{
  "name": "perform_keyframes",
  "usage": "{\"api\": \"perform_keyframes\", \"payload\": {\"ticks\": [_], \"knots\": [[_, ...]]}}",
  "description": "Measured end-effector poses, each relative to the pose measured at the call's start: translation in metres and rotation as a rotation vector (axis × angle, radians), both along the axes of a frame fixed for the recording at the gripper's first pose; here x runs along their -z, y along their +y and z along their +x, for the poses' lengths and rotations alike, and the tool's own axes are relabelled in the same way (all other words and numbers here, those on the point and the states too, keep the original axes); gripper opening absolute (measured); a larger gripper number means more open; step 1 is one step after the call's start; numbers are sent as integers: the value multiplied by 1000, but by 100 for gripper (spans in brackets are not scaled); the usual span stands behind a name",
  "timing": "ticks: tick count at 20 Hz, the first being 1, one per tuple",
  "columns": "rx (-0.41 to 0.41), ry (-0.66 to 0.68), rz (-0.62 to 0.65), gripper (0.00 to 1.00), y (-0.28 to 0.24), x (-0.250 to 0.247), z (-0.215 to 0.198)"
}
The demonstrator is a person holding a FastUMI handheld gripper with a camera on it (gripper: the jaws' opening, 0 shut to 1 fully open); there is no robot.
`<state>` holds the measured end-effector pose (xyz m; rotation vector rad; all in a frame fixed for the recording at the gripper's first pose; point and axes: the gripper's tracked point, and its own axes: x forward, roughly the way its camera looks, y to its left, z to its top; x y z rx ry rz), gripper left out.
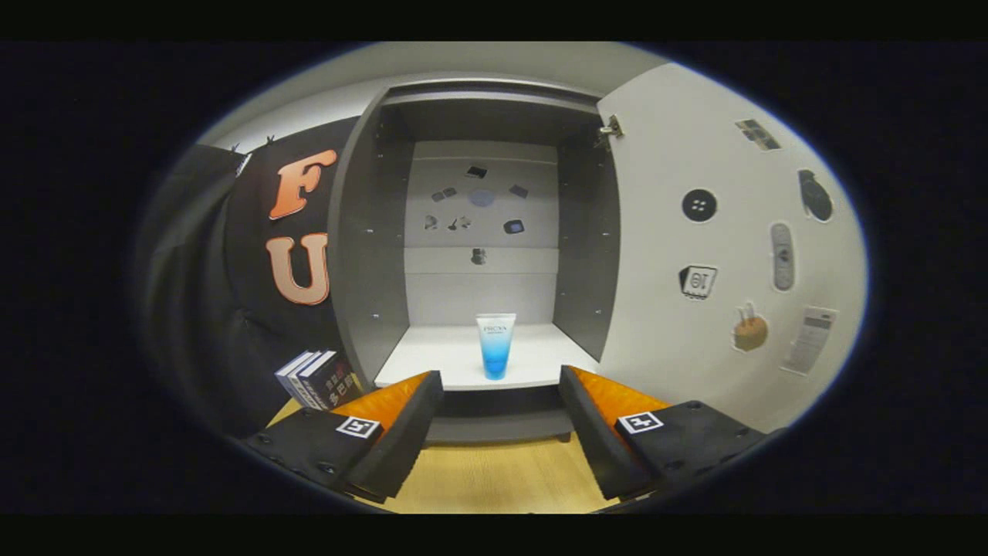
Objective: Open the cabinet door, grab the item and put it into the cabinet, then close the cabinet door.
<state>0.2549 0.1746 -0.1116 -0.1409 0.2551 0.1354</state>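
— What did we see, starting at the left?

— We saw a small stack of books (318, 378) leaning beside the cabinet's (369, 255) left wall, on the wooden tabletop (494, 479); the cabinet itself stood with its dark side panels exposed and a pale back panel dotted with little stickers.

— And the item?

— The tube (495, 345) stood upright on its cap on the cabinet's white shelf, near the front edge, roughly midway between the side walls; it faded from white at the top to blue at the bottom.

— What of our tool?

— The gripper (500, 390) was spread wide with nothing between its fingers; the tube lay just beyond them, in line with the gap, untouched.

— And the right?

— The cabinet door (725, 255) was swung fully open, hinged at the right wall; its white inner face carried several stickers.
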Motion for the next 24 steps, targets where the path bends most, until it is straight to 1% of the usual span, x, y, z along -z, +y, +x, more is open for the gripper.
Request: {"api": "perform_keyframes", "payload": {"ticks": [3,6,10,14,18,24], "knots": [[45,-22,4,97,-27,-9,-45],[81,-61,16,96,-59,-31,-81],[136,-102,19,96,-105,-47,-120],[174,-102,32,97,-154,-53,-147],[207,-93,44,97,-208,-55,-160],[235,-80,83,96,-288,-52,-141]]}}
